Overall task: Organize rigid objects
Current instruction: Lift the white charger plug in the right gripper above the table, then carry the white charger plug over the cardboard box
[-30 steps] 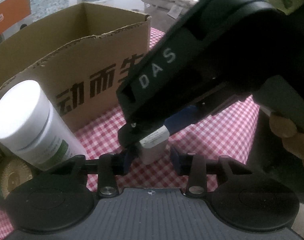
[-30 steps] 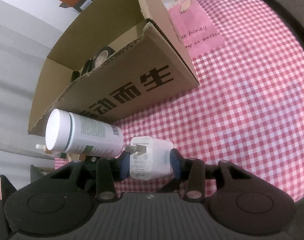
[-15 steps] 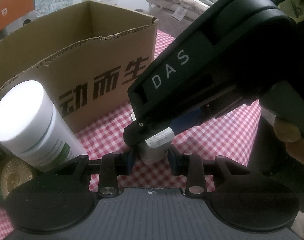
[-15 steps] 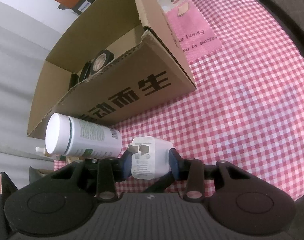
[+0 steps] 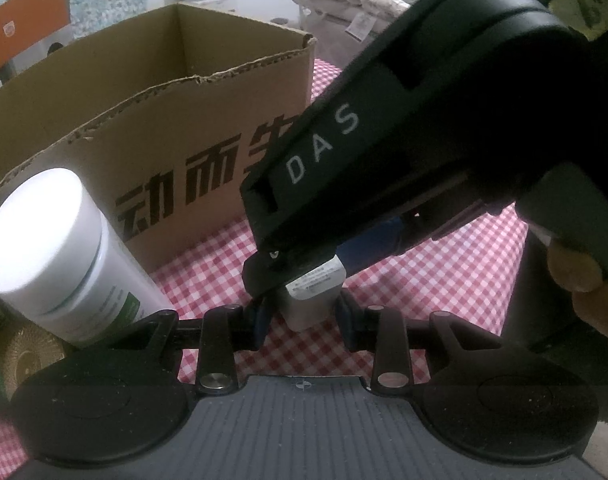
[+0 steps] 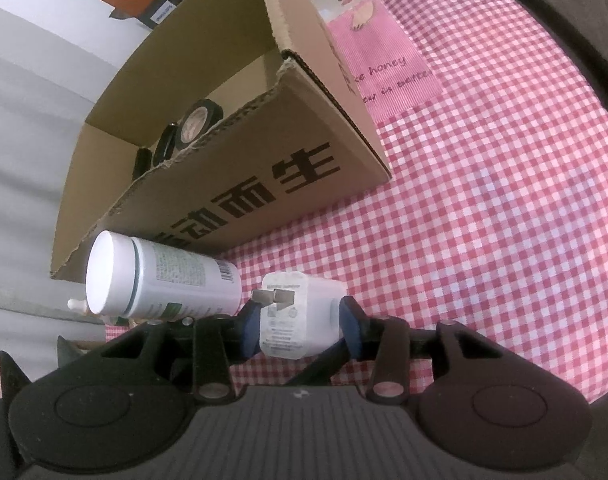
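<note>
Cardboard box [image 6: 240,184] contents, black tape rolls [image 6: 196,124], show only right-wrist.

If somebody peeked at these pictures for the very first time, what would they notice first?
Probably the big cardboard box with bold dark characters, standing on the red-and-white checked tablecloth with dark round things inside. Right in front, the right hand-held gripper pinches a white plug adapter, and the left hand-held gripper closes on it too. Beside them stands a white bottle with a green label.
</note>
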Demonstrator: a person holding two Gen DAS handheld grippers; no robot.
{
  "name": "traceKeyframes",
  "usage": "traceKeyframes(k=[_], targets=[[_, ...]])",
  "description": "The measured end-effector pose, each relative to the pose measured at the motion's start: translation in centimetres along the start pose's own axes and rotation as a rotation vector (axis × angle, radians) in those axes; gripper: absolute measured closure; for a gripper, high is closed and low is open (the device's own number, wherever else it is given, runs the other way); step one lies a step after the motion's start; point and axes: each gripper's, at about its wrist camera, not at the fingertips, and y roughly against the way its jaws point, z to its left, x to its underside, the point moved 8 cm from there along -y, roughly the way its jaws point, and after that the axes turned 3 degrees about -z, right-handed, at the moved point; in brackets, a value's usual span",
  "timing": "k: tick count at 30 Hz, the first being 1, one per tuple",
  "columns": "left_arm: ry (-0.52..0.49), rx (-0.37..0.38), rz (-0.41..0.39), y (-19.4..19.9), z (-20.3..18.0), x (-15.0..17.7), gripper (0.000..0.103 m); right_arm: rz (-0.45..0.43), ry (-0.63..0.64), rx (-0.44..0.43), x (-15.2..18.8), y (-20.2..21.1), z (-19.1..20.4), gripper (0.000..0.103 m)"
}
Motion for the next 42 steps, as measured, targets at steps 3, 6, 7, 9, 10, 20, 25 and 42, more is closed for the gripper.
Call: traceKeyframes(k=[3, 6, 7, 9, 10, 20, 25, 42], targets=[[-0.002, 0.000, 0.001, 0.2, -0.2, 0.0, 0.070, -0.007, -0.005, -0.004, 0.3, 0.2, -0.1, 0.059], [-0.005, -0.001, -0.001, 0.5, -0.3, 0.1, 0.070, -0.012, -0.010, -0.007, 0.7, 0.5, -0.3, 0.059], [-0.007, -0.002, -0.004, 0.7, -0.4, 0.1, 0.070, -0.015, -0.012, -0.008, 0.9, 0.7, -0.4, 0.059], [-0.012, -0.007, -0.014, 1.3, -0.5, -0.1, 0.070, -0.024, -0.010, -0.011, 1.2, 1.3, -0.4, 0.060], [-0.013, -0.009, -0.019, 1.5, -0.6, -0.2, 0.070, -0.031, -0.007, -0.012, 1.4, 1.6, -0.4, 0.060], [-0.031, -0.041, -0.115, 5.2, -1.6, -1.7, 0.070, -0.126, 0.061, -0.022, 2.2, 6.5, 1.8, 0.060], [-0.034, -0.055, -0.175, 7.4, -2.2, -3.1, 0.070, -0.190, 0.102, -0.031, 1.6, 9.3, 3.5, 0.060], [0.015, -0.107, -0.278, 11.1, 1.5, -10.2, 0.069, -0.274, 0.233, -0.081, -3.9, 14.8, 10.0, 0.060]])
